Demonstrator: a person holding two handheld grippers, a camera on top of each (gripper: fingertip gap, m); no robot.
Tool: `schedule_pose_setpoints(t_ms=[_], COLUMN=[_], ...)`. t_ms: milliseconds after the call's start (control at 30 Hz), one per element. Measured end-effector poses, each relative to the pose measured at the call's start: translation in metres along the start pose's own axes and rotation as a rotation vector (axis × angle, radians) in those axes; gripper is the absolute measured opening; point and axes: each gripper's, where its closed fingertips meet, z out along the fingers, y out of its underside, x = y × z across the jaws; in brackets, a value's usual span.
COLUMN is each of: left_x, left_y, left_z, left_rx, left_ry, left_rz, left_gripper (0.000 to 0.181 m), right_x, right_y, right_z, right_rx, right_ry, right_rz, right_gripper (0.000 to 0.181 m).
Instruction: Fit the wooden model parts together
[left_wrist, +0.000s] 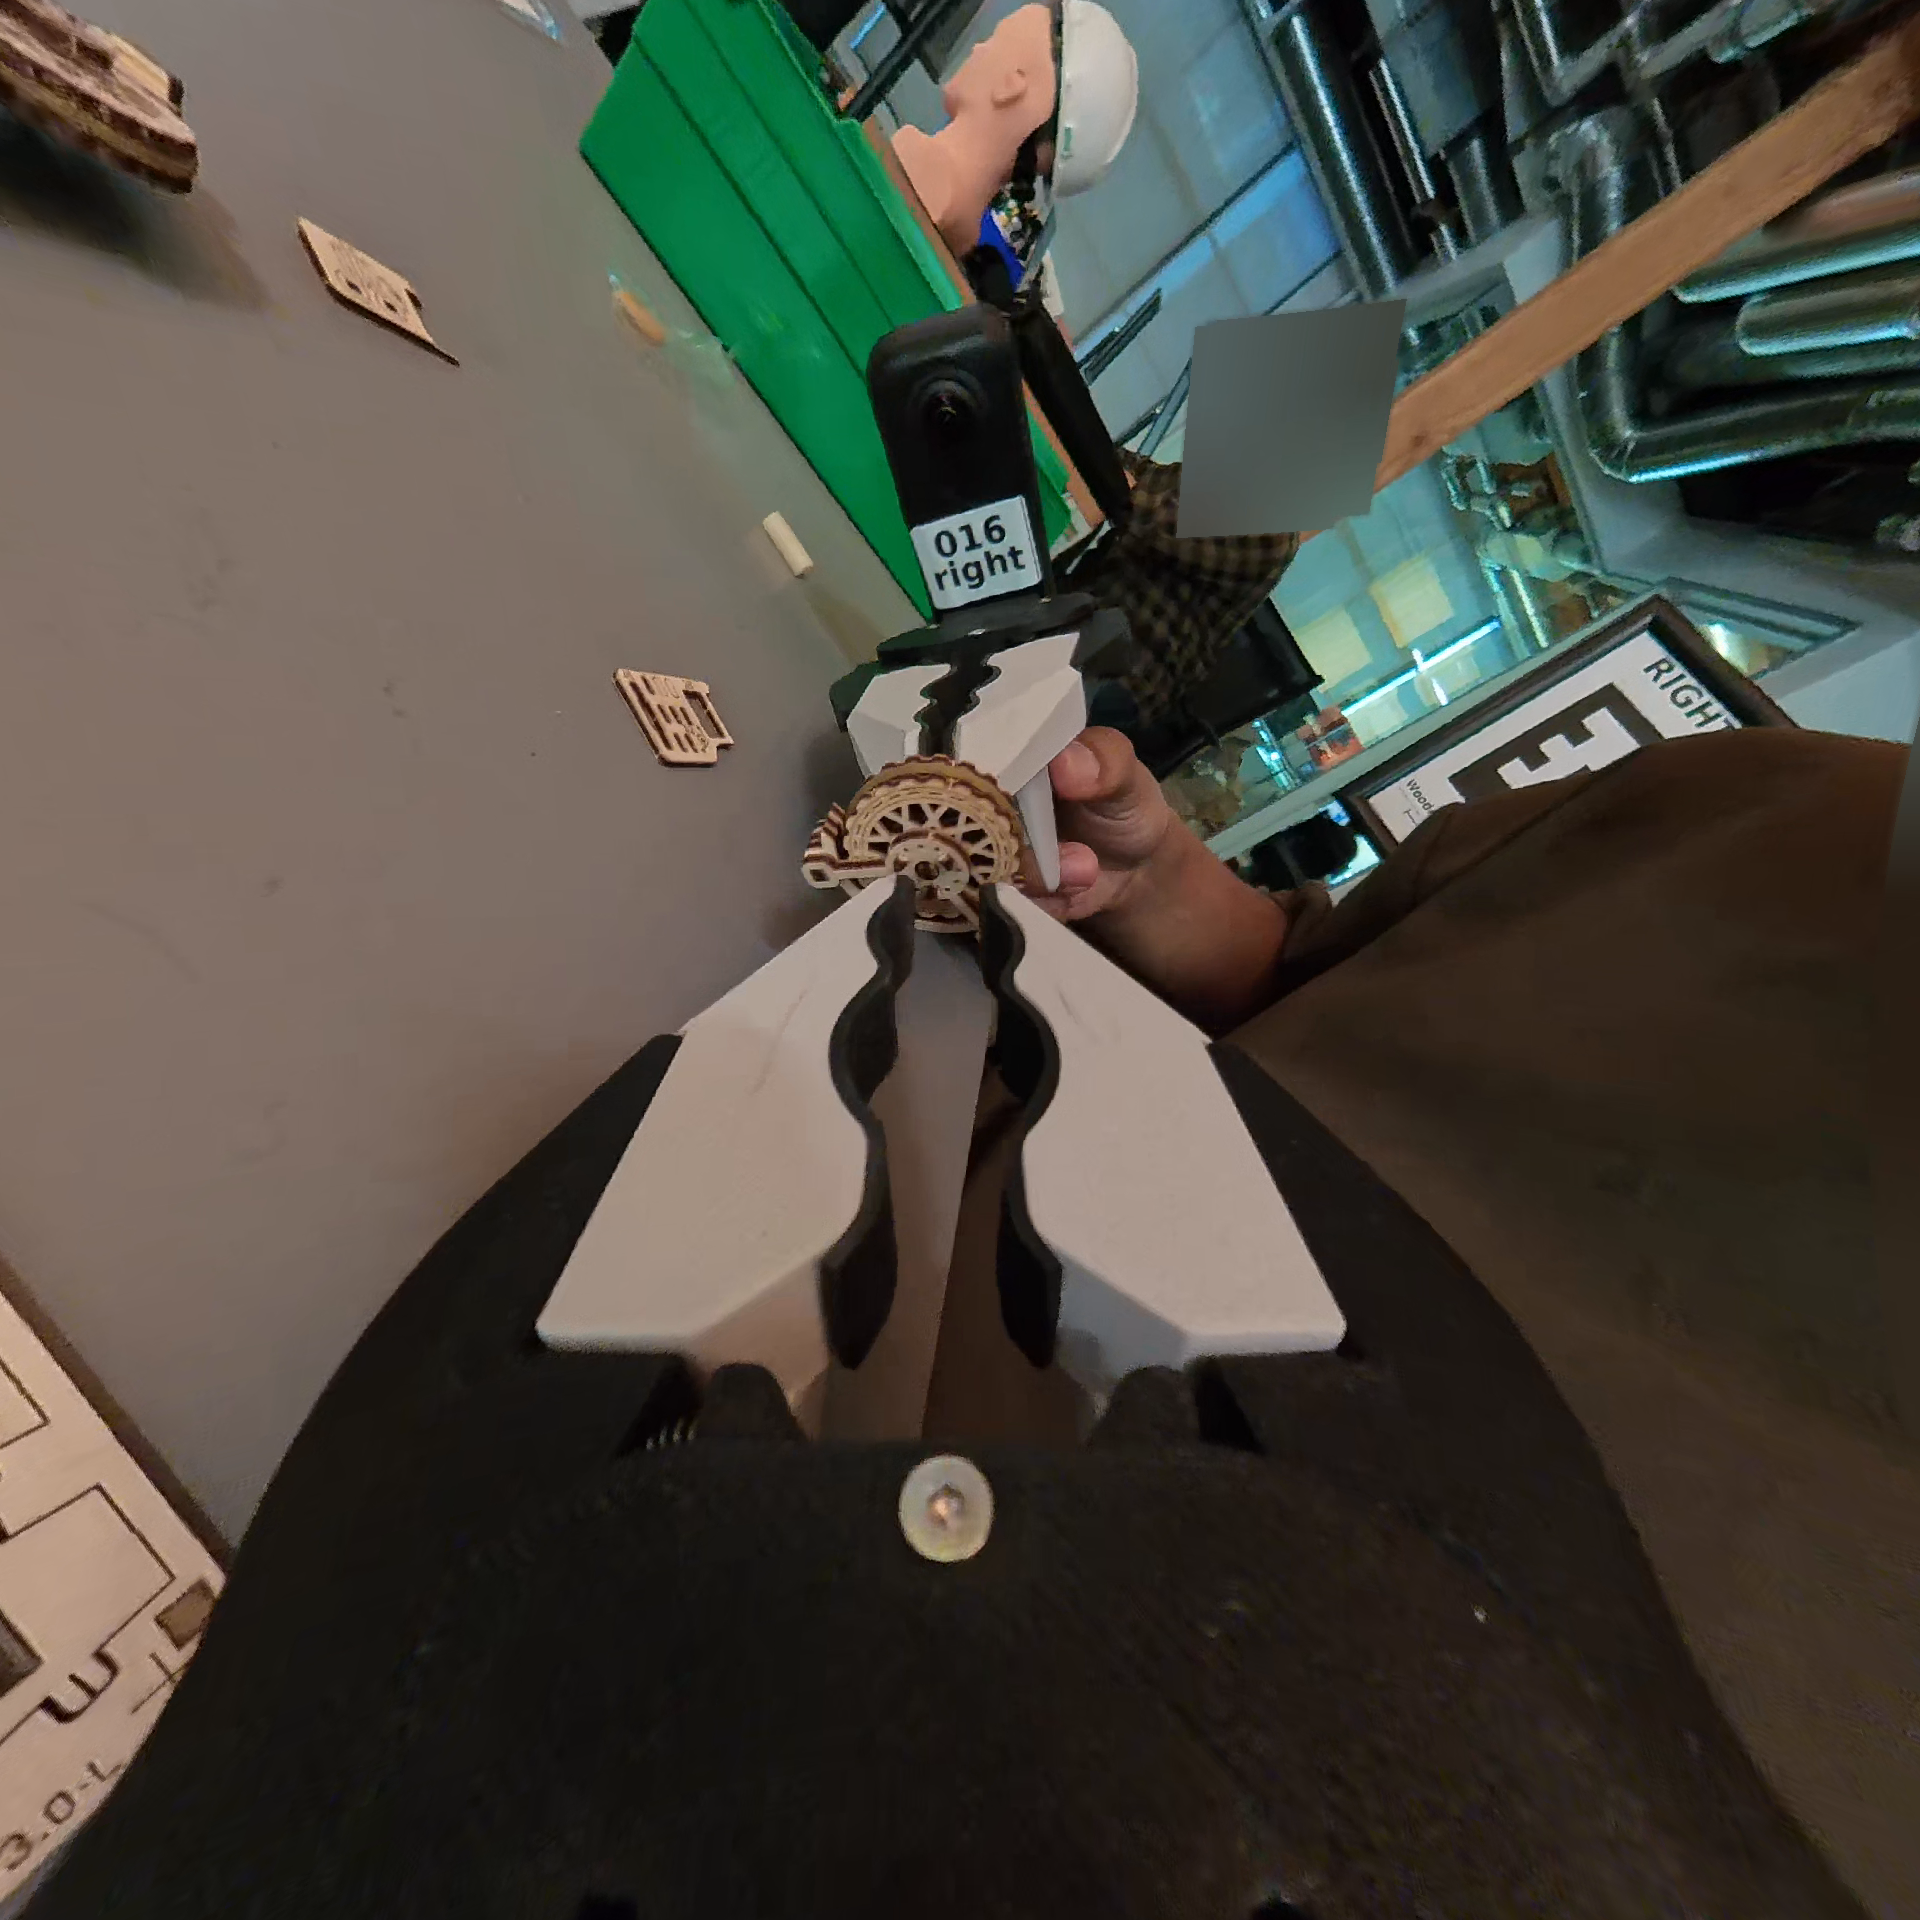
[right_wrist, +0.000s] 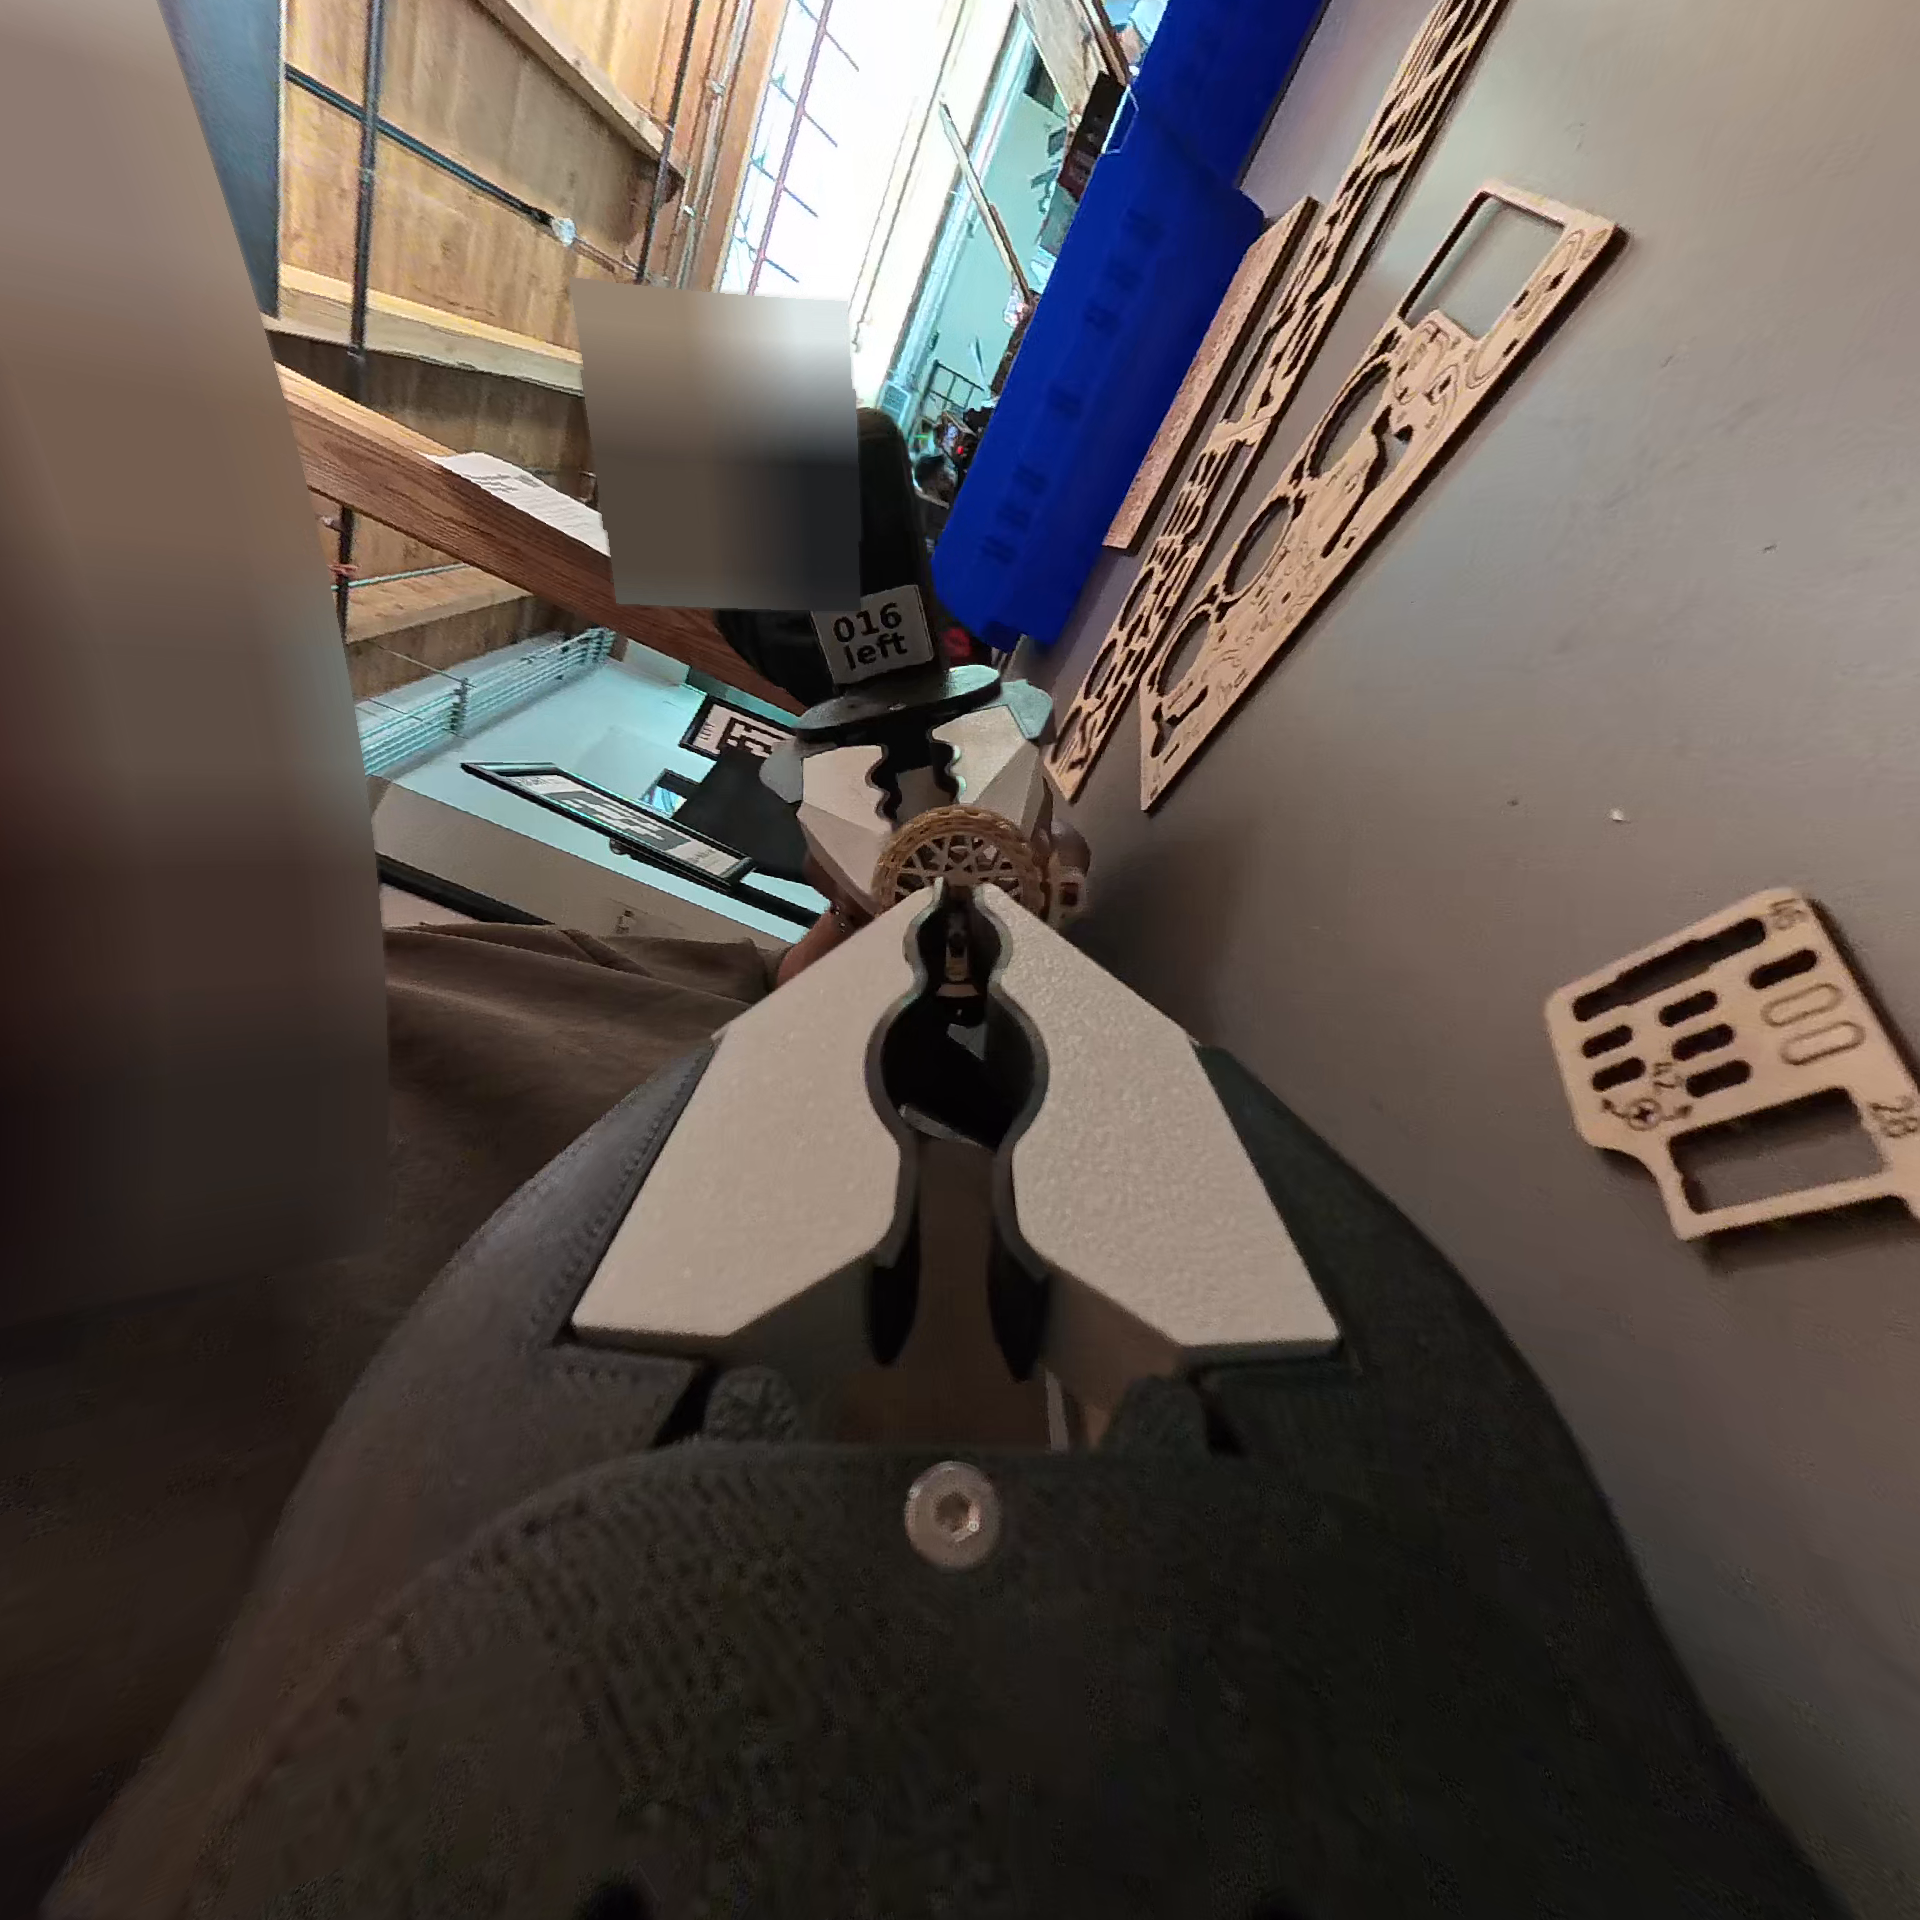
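Note:
A small wooden spoked gear wheel assembly is held in the air between both grippers, above the edge of the grey table. My left gripper is shut on its lower part near the hub. My right gripper faces it from the far side and pinches the wheel's upper rim, with a hand behind it. In the right wrist view, my right gripper is shut on the wheel, and the left gripper holds it from the opposite side.
Laser-cut wooden part sheets lie on the table: a small one, another, a small slotted one and large ones. A green bin and a blue bin stand at the table's back. A printed sheet lies nearby. The tips of both grippers are at nearly the same place.

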Motion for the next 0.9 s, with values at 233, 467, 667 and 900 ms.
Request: schedule_pose_setpoints(t_ms=[233,467,667,900], left_x=[0.0018,0.0011,0.0029,0.0061], left_y=[-0.0003,-0.0005,-0.0022,-0.0051], left_z=[0.0001,-0.0005,-0.0016,-0.0033], left_rx=[0.002,0.002,0.012,0.029], left_ry=[-0.028,-0.044,-0.039,-0.033], left_rz=[0.081,0.105,0.116,0.135], left_gripper=[0.009,0.009,0.009,0.009], right_x=[-0.0023,-0.0033,-0.0049,-0.0056], right_y=[-0.0009,-0.0006,-0.0005,-0.0008], right_z=[-0.0003,0.0003,0.0007,0.0006], right_rx=[0.007,0.007,0.007,0.01], right_ry=[-0.021,-0.031,-0.045,-0.053], right_rz=[0.014,0.022,0.03,0.037], right_gripper=[0.0,0.0,0.0,0.0])
